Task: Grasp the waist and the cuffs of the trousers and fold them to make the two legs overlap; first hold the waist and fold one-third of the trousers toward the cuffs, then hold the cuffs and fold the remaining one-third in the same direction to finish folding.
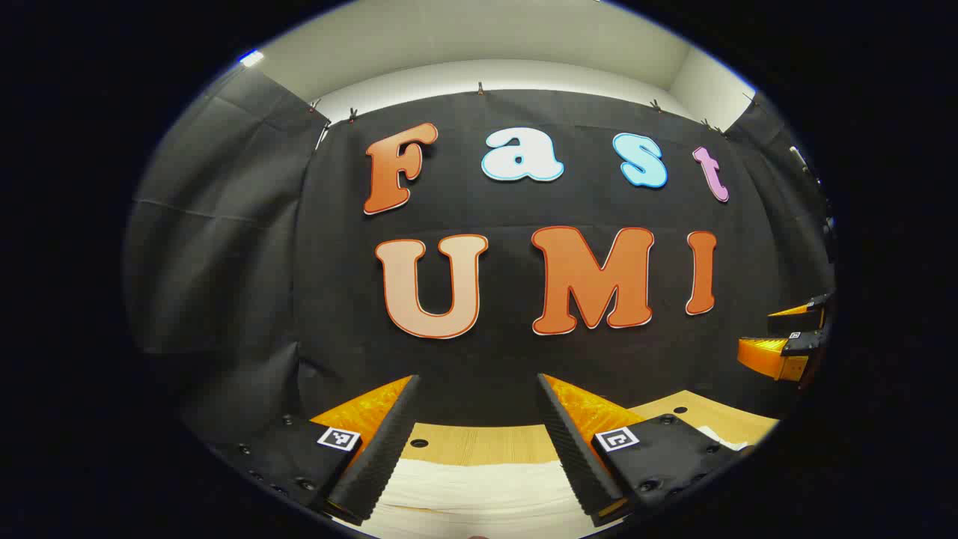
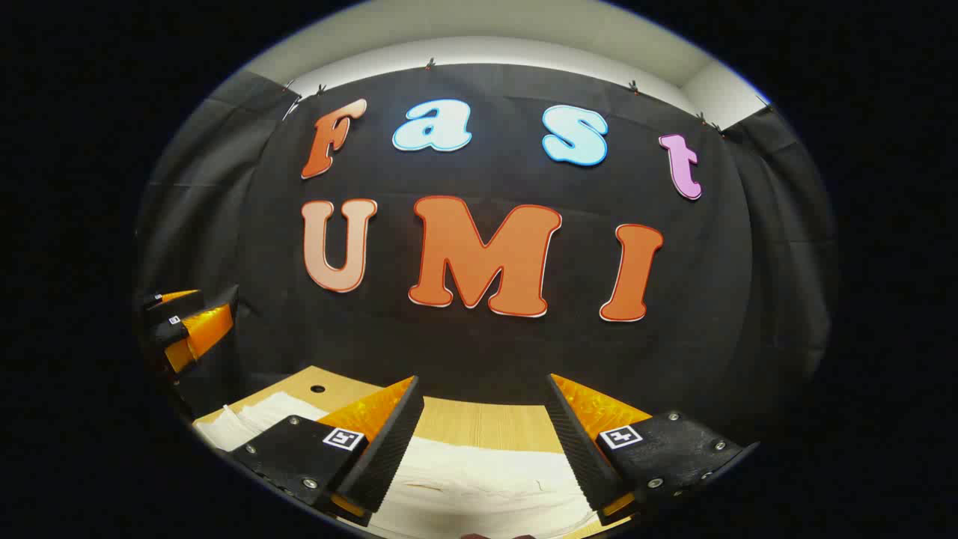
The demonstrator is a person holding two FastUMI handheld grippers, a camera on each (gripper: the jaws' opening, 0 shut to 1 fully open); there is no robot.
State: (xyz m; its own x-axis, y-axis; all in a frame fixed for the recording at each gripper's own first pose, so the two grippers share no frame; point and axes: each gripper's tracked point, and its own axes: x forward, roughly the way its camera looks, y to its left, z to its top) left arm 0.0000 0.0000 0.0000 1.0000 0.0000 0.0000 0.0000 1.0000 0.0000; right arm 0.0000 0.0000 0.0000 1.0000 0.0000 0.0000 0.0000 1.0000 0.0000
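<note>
White trousers (image 1: 479, 490) lie flat on a wooden table (image 1: 486, 443), low in the left gripper view. My left gripper (image 1: 479, 385) hangs above them, open, with nothing between its fingers. In the right gripper view the white trousers (image 2: 479, 479) spread under my right gripper (image 2: 485, 385), which is also open and holds nothing. The right gripper (image 1: 786, 337) appears at the right edge of the left gripper view, and the left gripper (image 2: 183, 322) appears at the left edge of the right gripper view. Both are raised off the cloth.
The wooden table (image 2: 479, 423) has small round holes (image 2: 317, 389) near its far edge. The black cloth wall (image 1: 509, 359) stands close behind the table's far edge and wraps round both sides.
</note>
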